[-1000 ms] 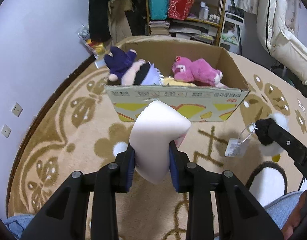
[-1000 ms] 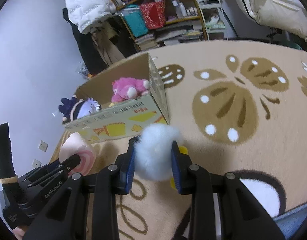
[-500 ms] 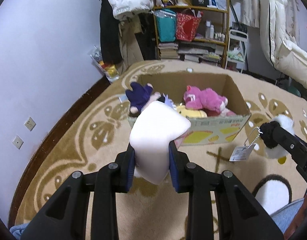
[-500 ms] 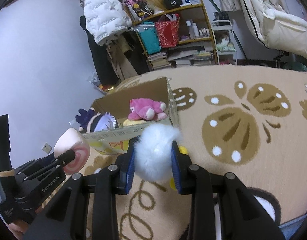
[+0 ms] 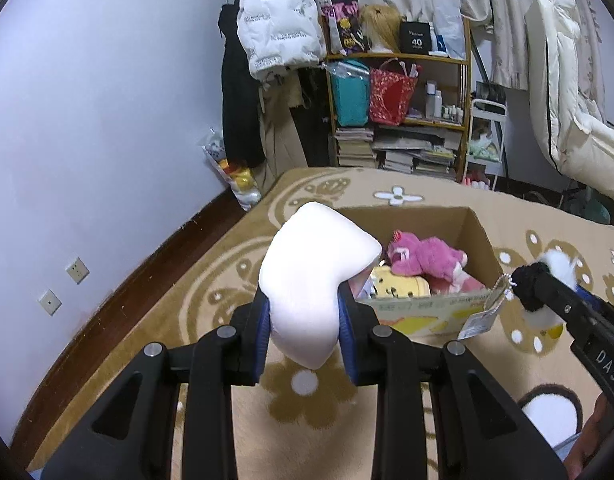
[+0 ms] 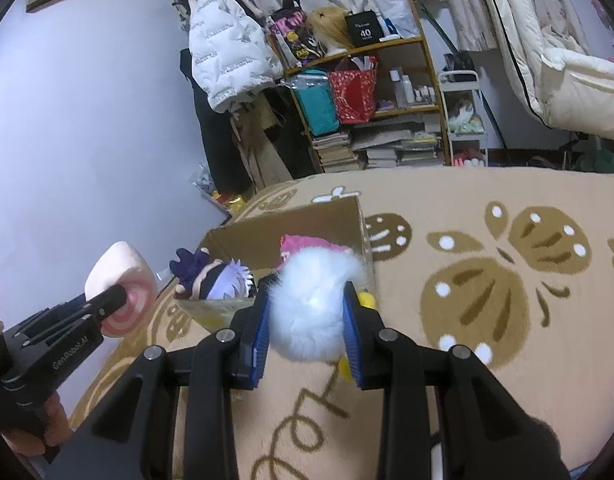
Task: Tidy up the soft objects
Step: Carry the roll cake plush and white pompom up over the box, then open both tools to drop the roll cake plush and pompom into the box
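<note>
The left claw [image 5: 303,322] tilts downward, pinching a pale plush [image 5: 307,280] above the rug. Beside it, the right claw [image 6: 307,334] squeezes a white fluffy toy [image 6: 311,304], apparently short of the cardboard box [image 6: 307,224].

The floor is covered by a tan carpet [image 5: 315,432] with a darker brown pattern of flowers, leaves and white dots. On the carpet stands an open cardboard box [image 5: 473,236]; its near wall has yellow printing. Inside the box lie a pink plush bear [image 5: 427,258], a yellow plush toy [image 5: 399,286] and, at the left end, a doll with pale lilac hair [image 6: 227,278]. On the left the carpet ends at a dark wooden floor strip [image 5: 119,300] along the wall. At the far side stands a wooden shelf [image 5: 399,120], with stacks of books [image 5: 391,152] at its bottom.
</note>
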`<state>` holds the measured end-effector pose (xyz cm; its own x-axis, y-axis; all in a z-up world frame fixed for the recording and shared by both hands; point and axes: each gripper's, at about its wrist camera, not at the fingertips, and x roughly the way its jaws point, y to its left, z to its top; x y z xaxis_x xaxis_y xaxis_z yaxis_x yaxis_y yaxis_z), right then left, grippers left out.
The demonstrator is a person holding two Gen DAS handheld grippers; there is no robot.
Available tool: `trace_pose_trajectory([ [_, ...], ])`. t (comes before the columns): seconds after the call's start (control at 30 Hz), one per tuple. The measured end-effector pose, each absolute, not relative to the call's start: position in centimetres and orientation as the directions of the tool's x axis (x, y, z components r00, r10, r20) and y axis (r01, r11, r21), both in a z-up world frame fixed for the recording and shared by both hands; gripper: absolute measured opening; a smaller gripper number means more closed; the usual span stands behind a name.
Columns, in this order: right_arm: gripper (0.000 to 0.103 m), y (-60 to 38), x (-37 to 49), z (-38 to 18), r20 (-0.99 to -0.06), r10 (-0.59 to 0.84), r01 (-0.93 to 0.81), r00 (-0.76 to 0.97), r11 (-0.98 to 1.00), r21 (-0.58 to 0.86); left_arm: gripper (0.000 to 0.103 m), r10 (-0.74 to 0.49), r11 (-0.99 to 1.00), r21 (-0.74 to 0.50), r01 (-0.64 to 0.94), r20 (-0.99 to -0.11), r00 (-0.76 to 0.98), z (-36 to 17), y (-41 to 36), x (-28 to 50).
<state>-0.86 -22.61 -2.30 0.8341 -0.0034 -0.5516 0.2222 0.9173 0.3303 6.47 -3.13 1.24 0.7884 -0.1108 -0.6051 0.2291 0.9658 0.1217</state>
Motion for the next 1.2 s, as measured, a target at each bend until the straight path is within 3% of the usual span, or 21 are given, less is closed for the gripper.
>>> trace_pose_trajectory([
  [0.5, 0.034, -21.7, 2.8, -1.2, -0.541, 0.004, 0.175, 0.841, 0.944, 0.279, 0.028, -0.111, 0.968, 0.130, 0.214, -0.543, 0.832, 3.2, -4.4, 9.9],
  [1.2, 0.034, -19.6, 8.6, 0.0, -0.535, -0.023, 0.098, 0.844, 0.989, 0.112, 0.029, -0.139, 0.963, 0.116, 0.242, -0.557, 0.819, 1.4, -6.5, 14.2],
])
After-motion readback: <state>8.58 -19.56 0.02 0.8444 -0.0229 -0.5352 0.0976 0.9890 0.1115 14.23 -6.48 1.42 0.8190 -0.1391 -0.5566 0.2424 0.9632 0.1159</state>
